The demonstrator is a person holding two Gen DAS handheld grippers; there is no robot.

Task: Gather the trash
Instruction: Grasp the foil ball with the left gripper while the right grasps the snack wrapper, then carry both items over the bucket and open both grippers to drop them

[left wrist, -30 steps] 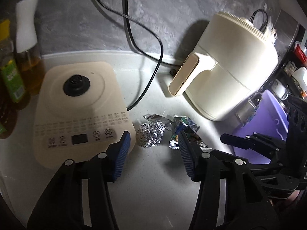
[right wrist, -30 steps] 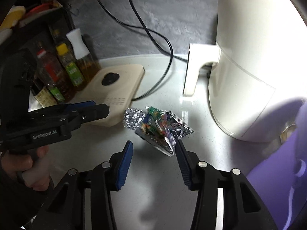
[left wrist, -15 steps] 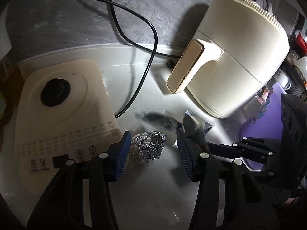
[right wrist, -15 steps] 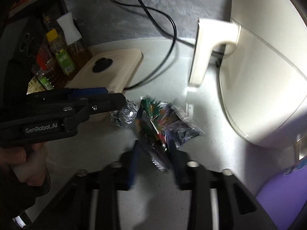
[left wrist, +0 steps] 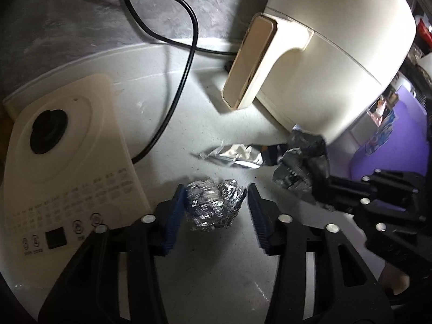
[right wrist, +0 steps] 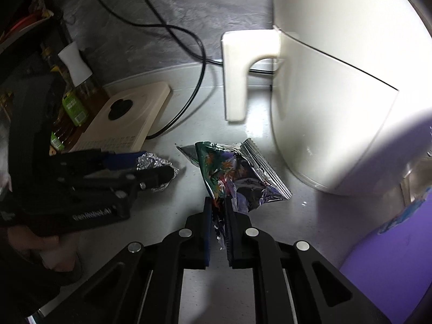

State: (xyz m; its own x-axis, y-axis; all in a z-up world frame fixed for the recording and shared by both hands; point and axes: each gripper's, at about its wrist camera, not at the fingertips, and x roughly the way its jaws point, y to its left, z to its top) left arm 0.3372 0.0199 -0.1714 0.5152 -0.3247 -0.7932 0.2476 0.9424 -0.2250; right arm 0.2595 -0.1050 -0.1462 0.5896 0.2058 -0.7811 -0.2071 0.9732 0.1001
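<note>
Trash lies scattered on a pale speckled surface: a crumpled foil ball sits between the blue pads of the left tool, whose jaws have just been closing and stand half open around it, the left pad at the foil's edge, the right pad with a narrow gap, no firm grip visible. Ahead and to the right of that tool, a flattened silver wrapper strip rests on the surface. The right tool has just been closing and is now pinched nearly together on the near corner of a colourful snack wrapper, whose crinkled body fans out ahead of its tips. Seen from the right wrist, the left tool reaches in from the left, held by a hand, its tips at the foil ball. Beyond both tools stands a cream air fryer with its handle facing them; to the left of the left tool lies a cream flat appliance base with a black centre knob and printed buttons. A black cord loops across the surface behind the trash. At the far right edge, a purple bin sits beside the right tool.
</note>
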